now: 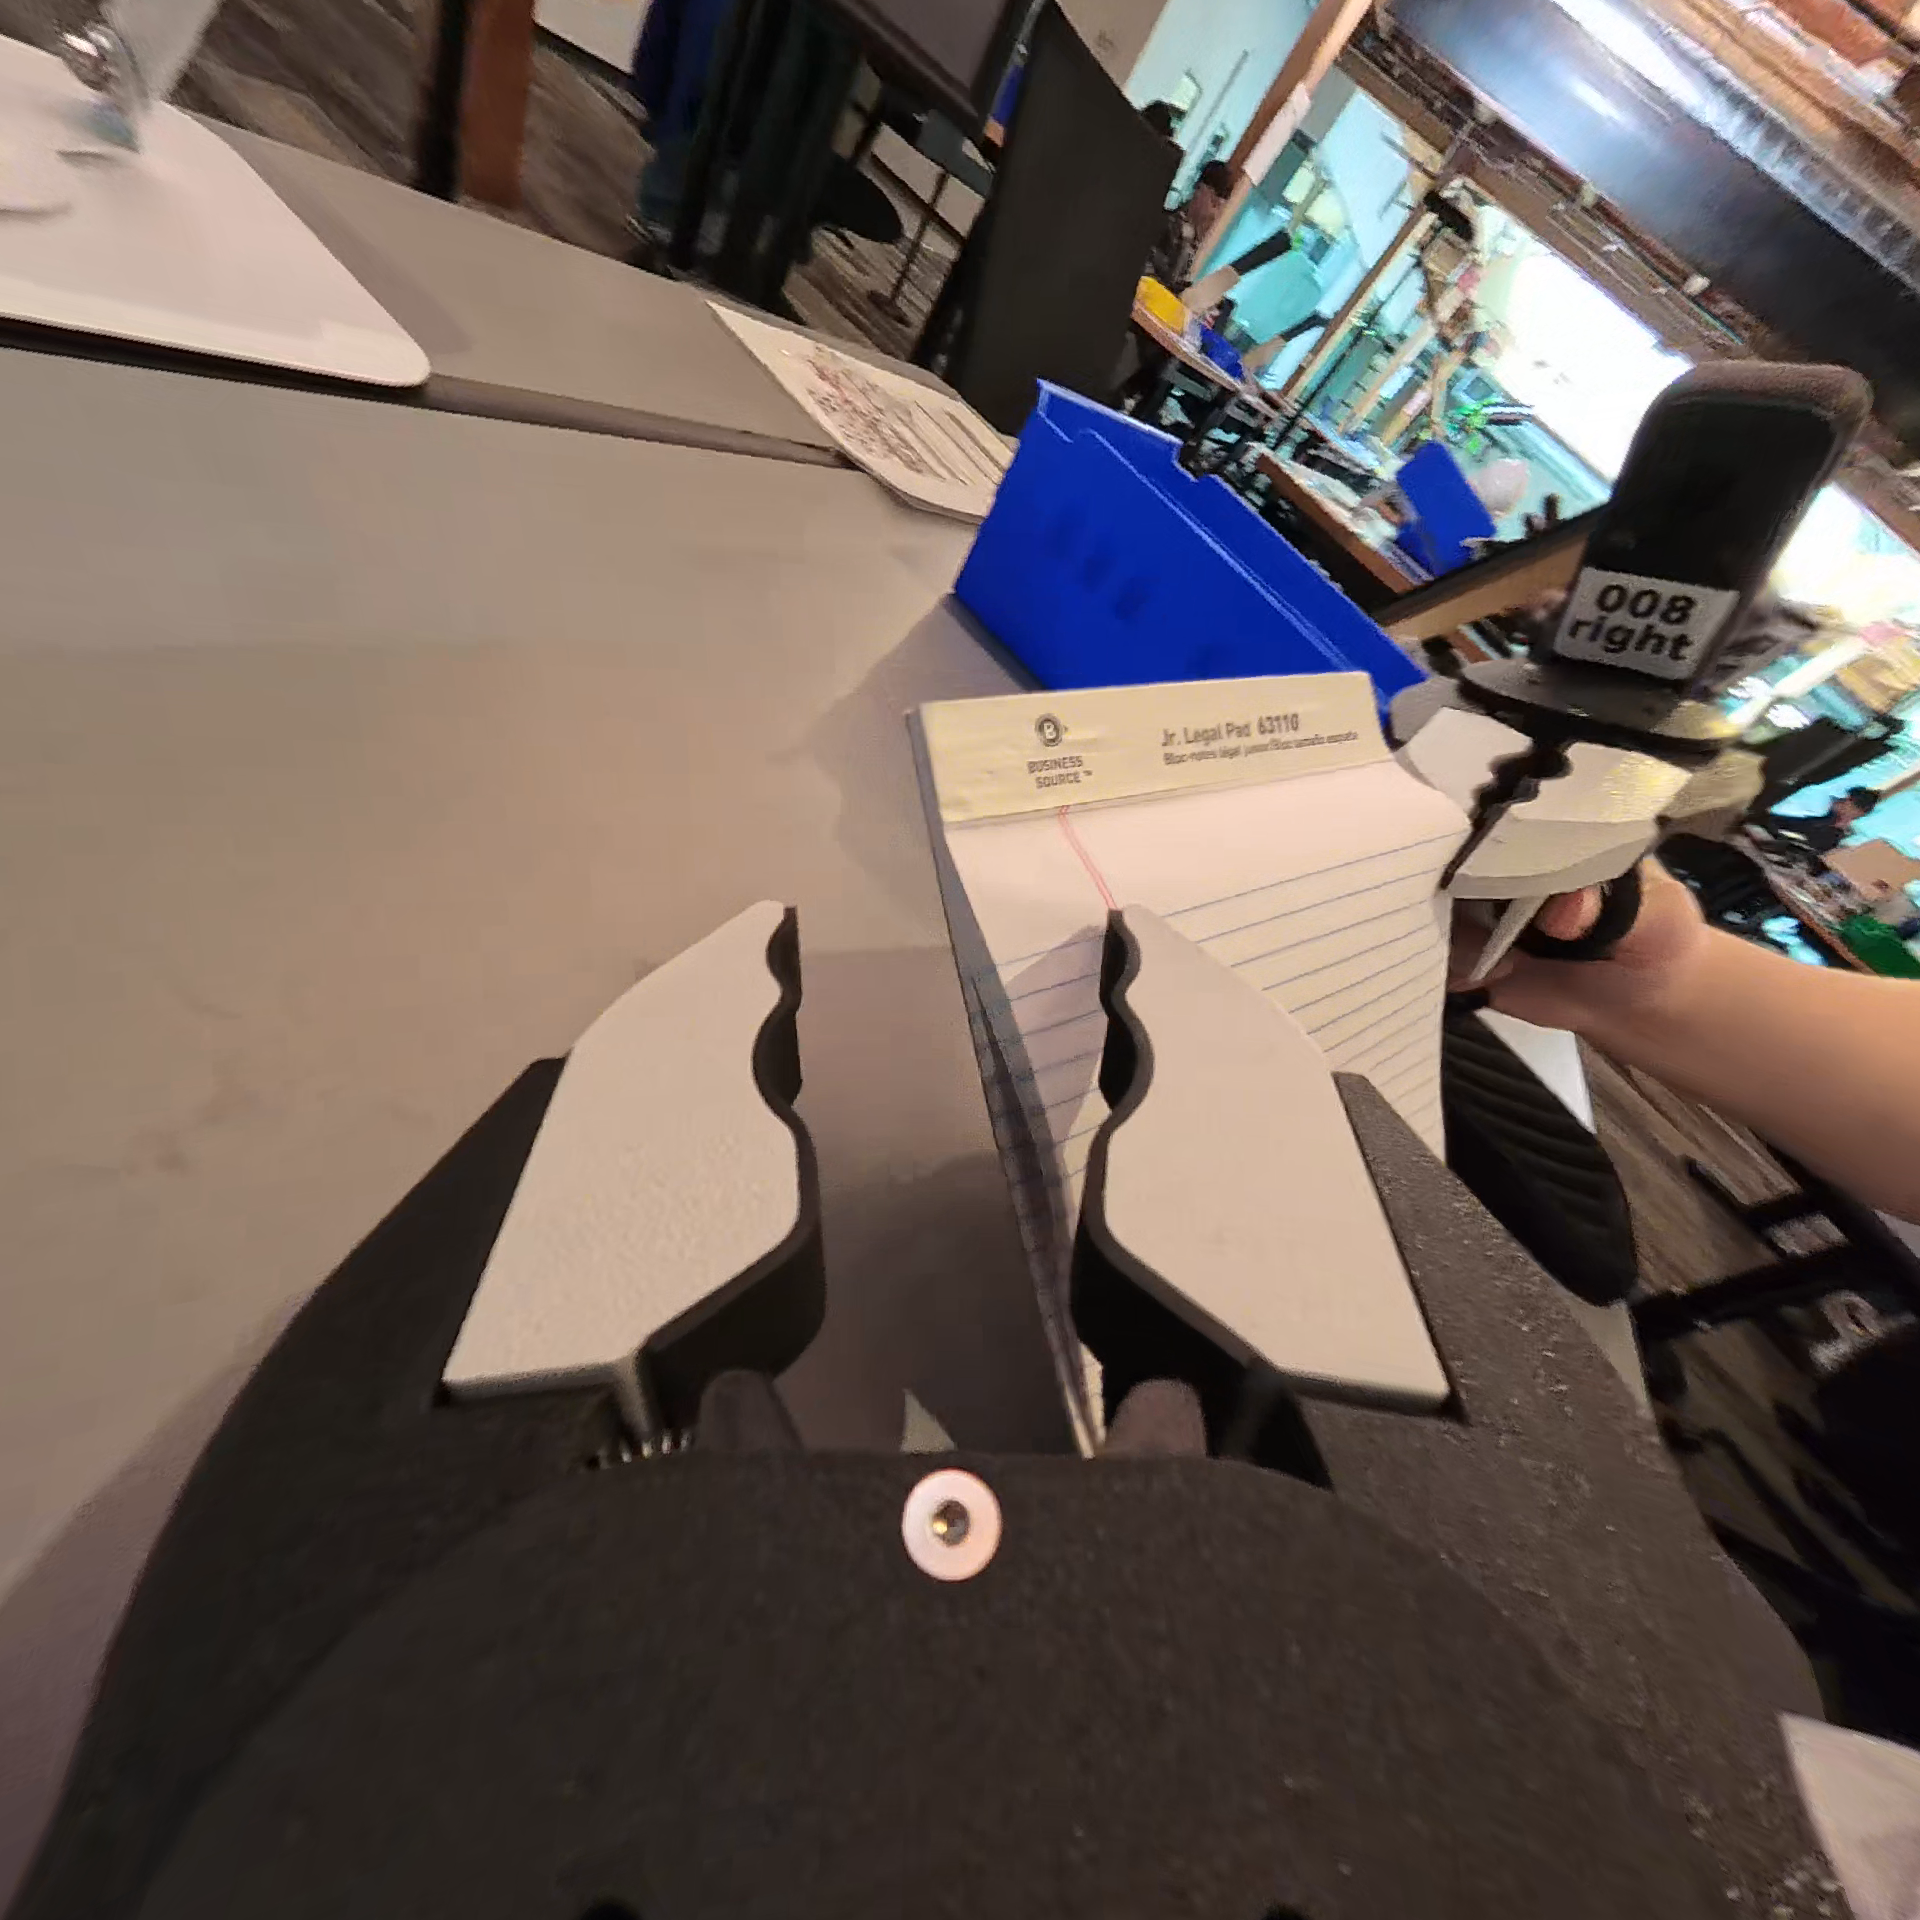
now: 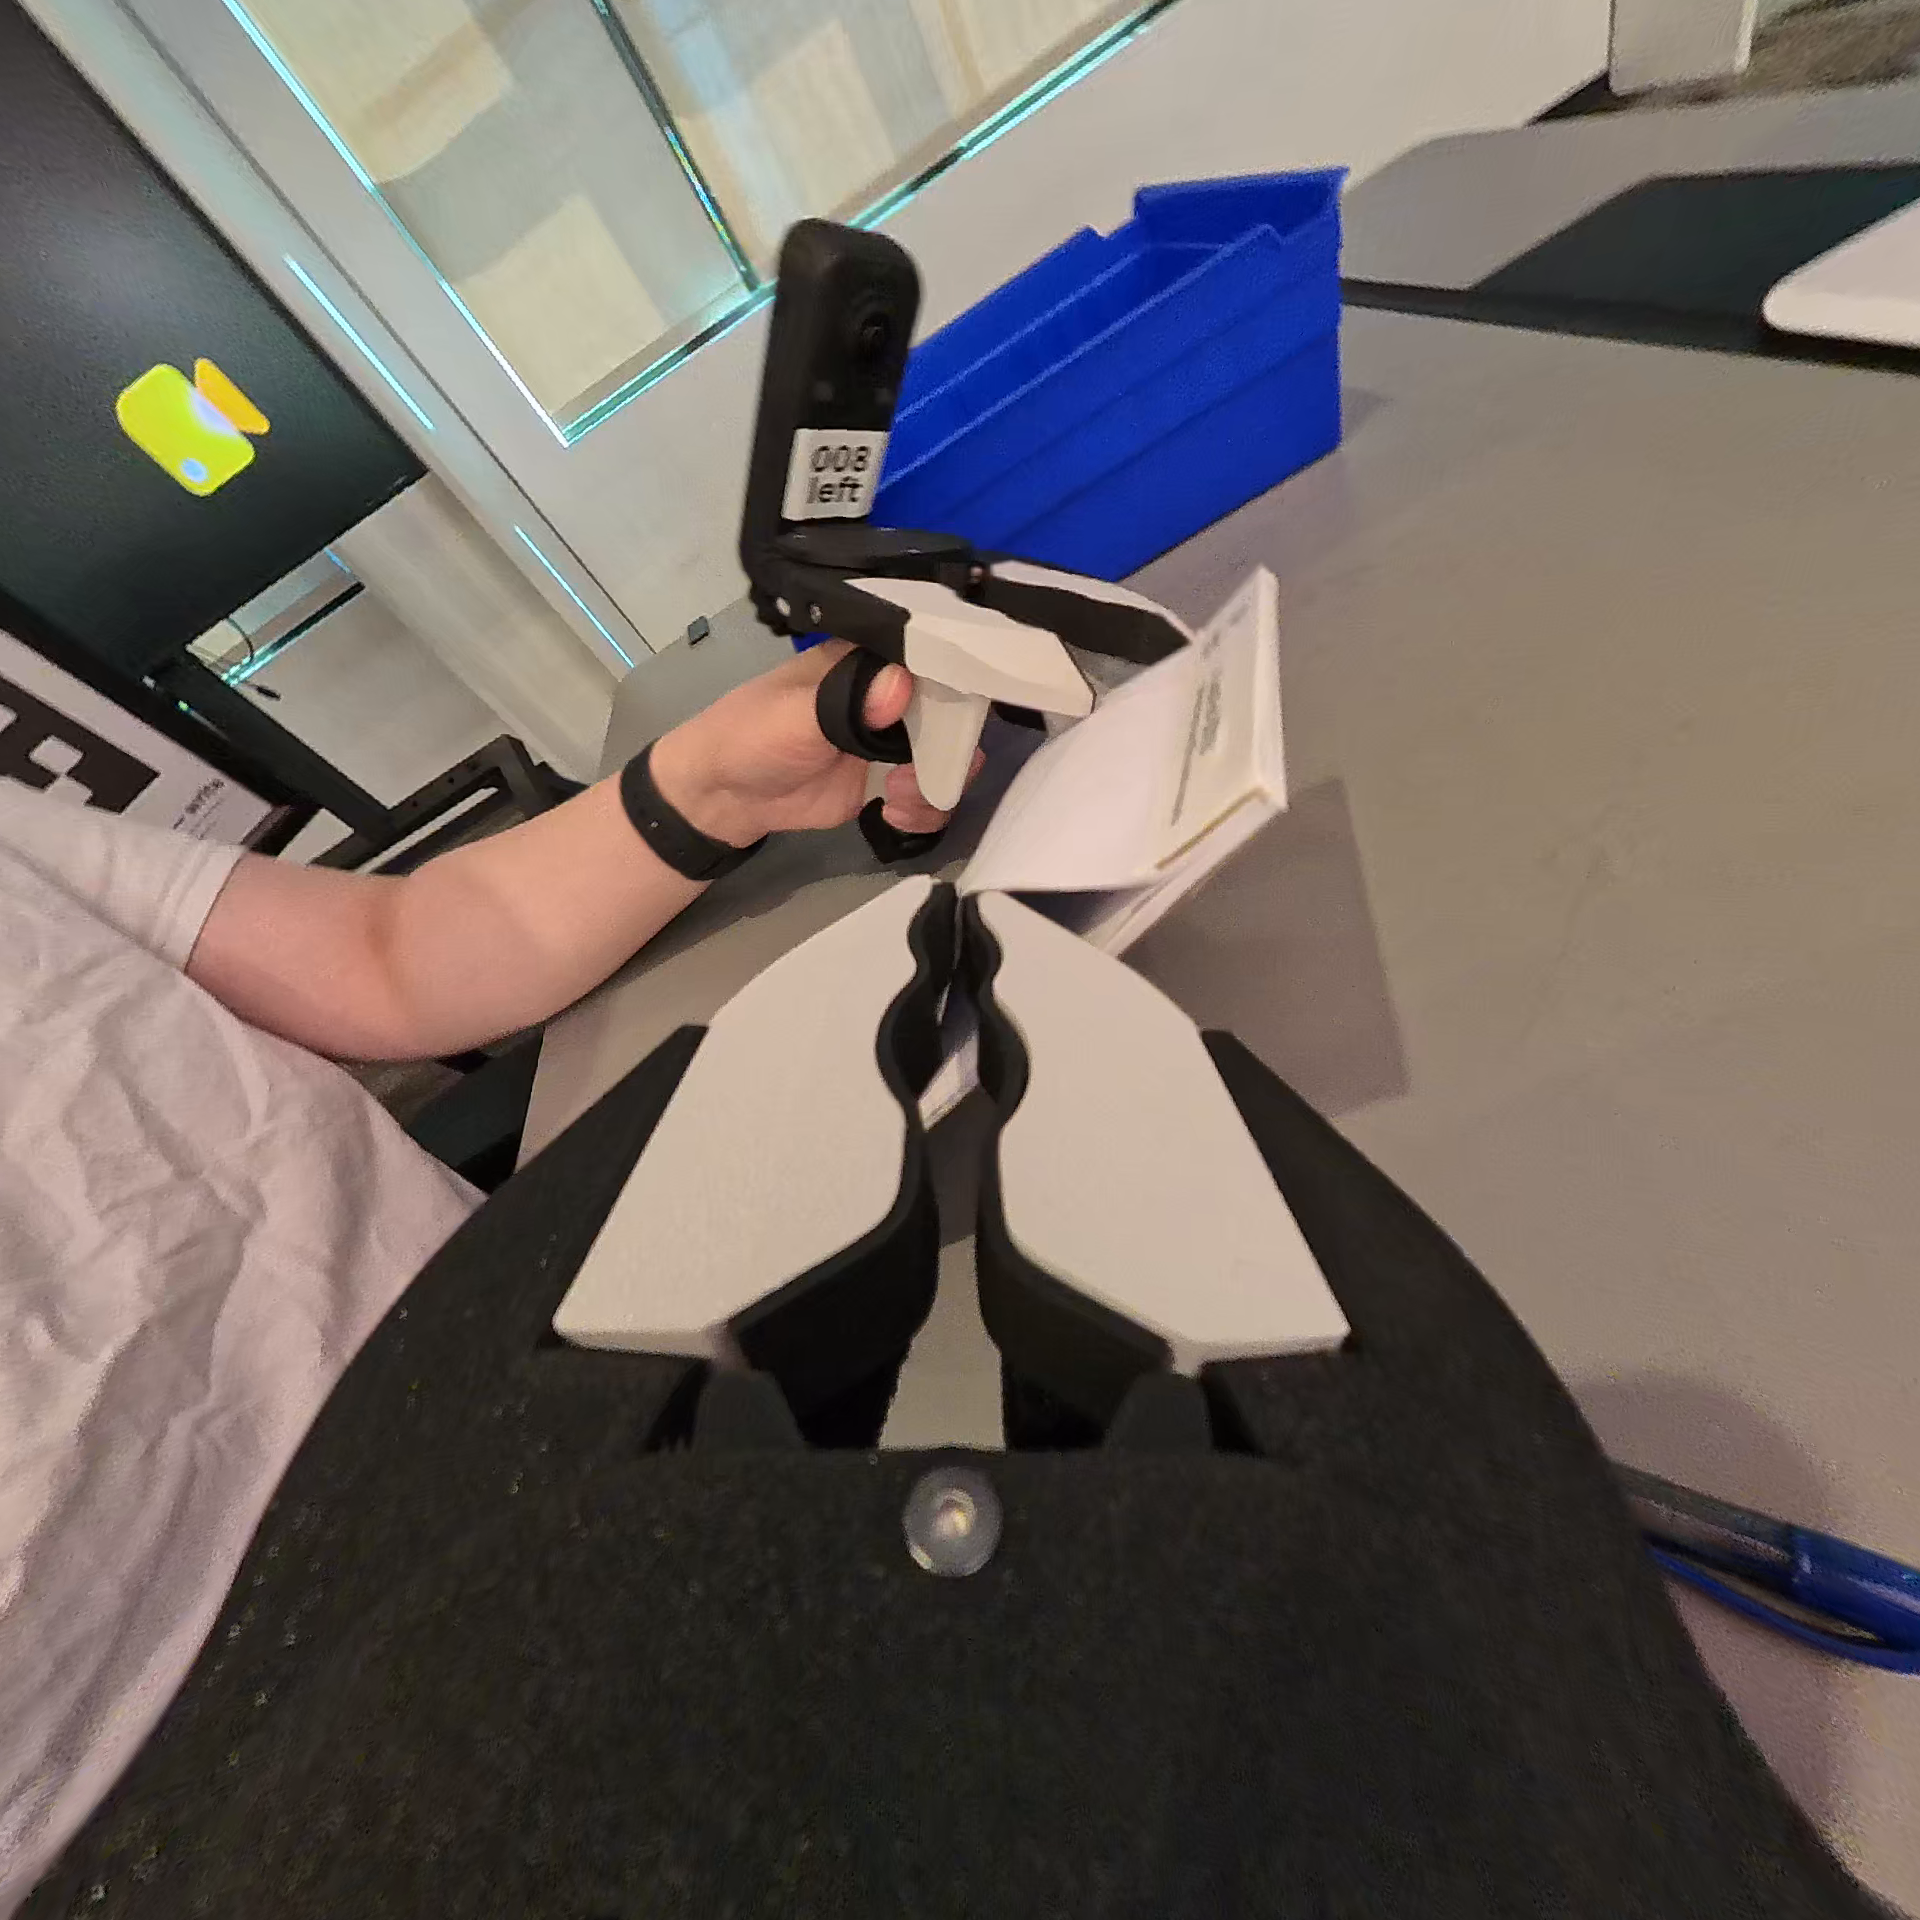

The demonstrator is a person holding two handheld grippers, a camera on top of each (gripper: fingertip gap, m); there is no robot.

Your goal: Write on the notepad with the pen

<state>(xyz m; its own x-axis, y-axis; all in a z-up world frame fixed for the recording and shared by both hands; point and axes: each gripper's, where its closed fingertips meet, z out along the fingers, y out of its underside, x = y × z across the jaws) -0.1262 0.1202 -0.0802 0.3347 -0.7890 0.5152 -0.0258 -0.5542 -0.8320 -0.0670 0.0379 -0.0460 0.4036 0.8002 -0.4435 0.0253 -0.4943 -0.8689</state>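
Currently the right gripper [image 2: 951, 914] pinches the notepad's [image 1: 1195, 821] lifted sheet, while the left gripper [image 1: 951, 935] hangs spread around its edge; the notepad's long axis runs toward the blue bin [image 1: 1164, 561] at the tabletop's [image 1: 416, 727] far edge.

close wrist views facing each other (shared notepad [image 1: 1195, 894], bin [image 2: 1122, 395])

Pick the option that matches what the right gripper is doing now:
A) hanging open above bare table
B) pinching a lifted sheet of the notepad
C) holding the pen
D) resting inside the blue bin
B: in the right wrist view the right gripper is closed on the edge of a raised sheet of the notepad, while the pen lies on the table.
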